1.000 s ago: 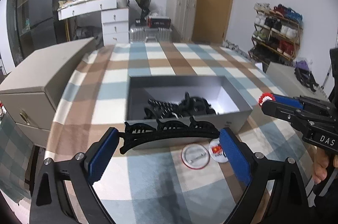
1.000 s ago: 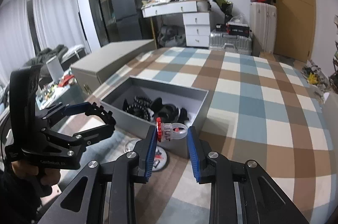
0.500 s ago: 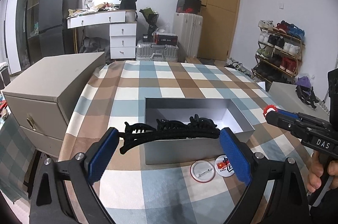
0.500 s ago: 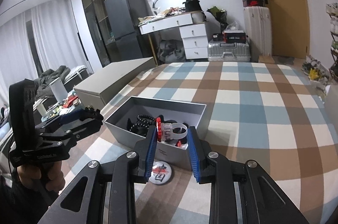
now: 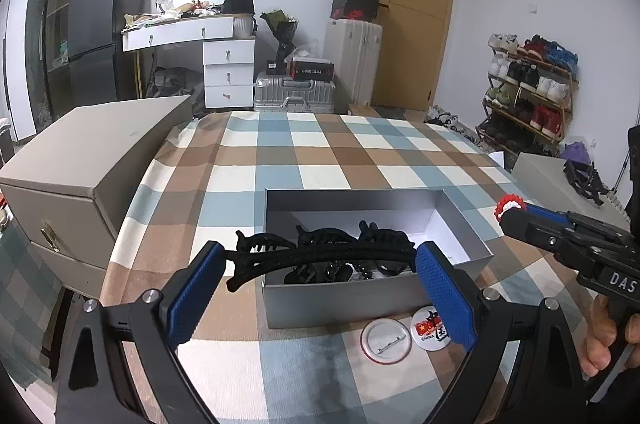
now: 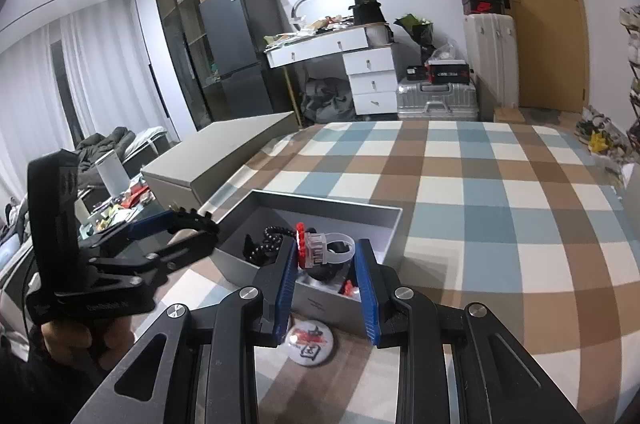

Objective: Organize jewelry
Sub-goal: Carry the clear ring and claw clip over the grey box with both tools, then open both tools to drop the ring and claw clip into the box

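Note:
My left gripper (image 5: 320, 260) is shut on a long black hair claw clip (image 5: 316, 252), held crosswise above the near wall of the open grey box (image 5: 340, 304). The box holds several black hair accessories (image 5: 340, 270). My right gripper (image 6: 326, 252) is shut on a clear ring with a red flower top (image 6: 320, 248), held above the near wall of the box (image 6: 320, 300). In the left wrist view the right gripper (image 5: 508, 210) is at the right, beside the box. In the right wrist view the left gripper (image 6: 192, 224) is at the left.
Two round pin badges (image 5: 404, 334) lie on the checked cloth (image 5: 320, 152) in front of the box; one shows in the right wrist view (image 6: 310, 340). A beige drawer cabinet (image 5: 92, 160) stands to the left. Dresser, suitcases and shoe rack are behind.
Both grippers have pulled back and up from the box with their items still held. The box now looks smaller and farther away in both views.

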